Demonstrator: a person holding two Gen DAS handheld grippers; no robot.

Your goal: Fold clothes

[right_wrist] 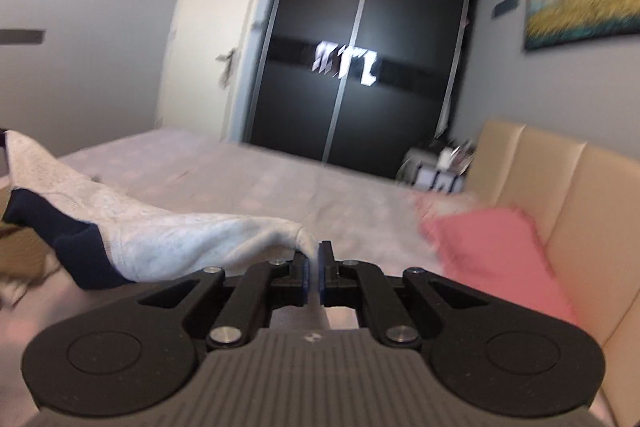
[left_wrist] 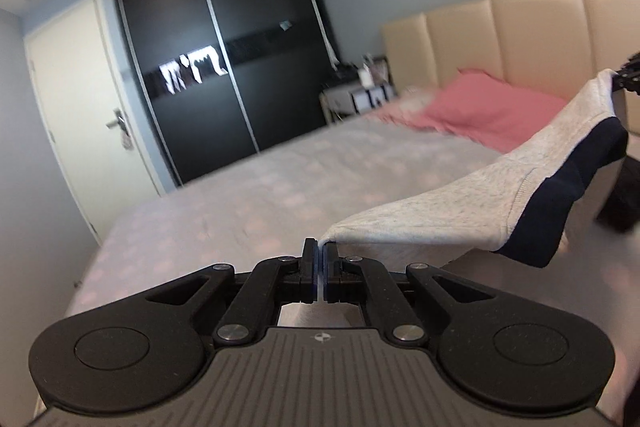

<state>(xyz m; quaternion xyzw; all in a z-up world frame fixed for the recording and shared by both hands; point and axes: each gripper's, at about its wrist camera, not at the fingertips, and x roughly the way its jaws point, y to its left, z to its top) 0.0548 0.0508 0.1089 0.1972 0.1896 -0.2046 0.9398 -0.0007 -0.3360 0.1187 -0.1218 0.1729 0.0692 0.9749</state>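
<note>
We hold the grey garment stretched in the air above the bed, its navy hem drooping between our grips. The left gripper pinches one corner, the right gripper the other, probably so it can be laid flat for folding. A pink pillow lies near the headboard, beside the landing spot.

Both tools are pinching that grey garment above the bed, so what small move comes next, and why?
Probably lower it flat onto the patterned bedsheet. The left tool and right tool each pinch a corner of the light grey, navy-trimmed garment, which sags between them.
</note>
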